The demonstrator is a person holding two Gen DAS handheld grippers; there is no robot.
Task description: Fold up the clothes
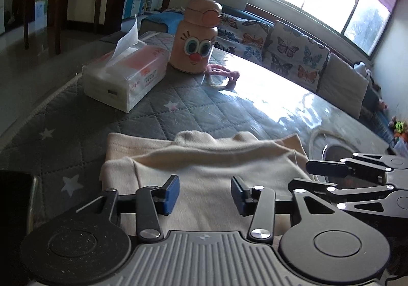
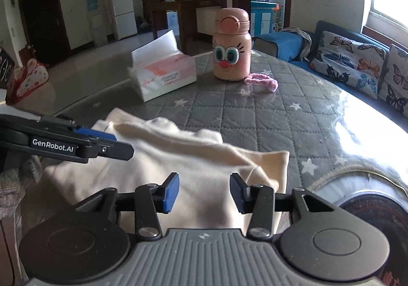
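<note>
A cream garment (image 1: 204, 158) (image 2: 191, 158) lies folded on the grey quilted table cover (image 1: 158, 112) (image 2: 255, 117), its upper layer turned over in a soft ridge. My left gripper (image 1: 205, 193) stands open just above the garment's near part, and nothing sits between its blue pads. To its right, my right gripper (image 2: 204, 193) is open as well, over the garment's right half. Each gripper also shows in the other view, the right gripper (image 1: 303, 175) from the side and the left gripper (image 2: 119, 144) at the cloth's left edge.
A tissue pack (image 1: 127, 74) (image 2: 163, 74), a pink bottle with a cartoon face (image 1: 195, 38) (image 2: 232, 49) and a pink strap (image 1: 224, 74) (image 2: 262, 80) stand further back. A dark phone (image 1: 15, 199) lies left. A round inset (image 1: 336, 153) (image 2: 369, 199) lies right, a sofa (image 2: 357, 61) beyond.
</note>
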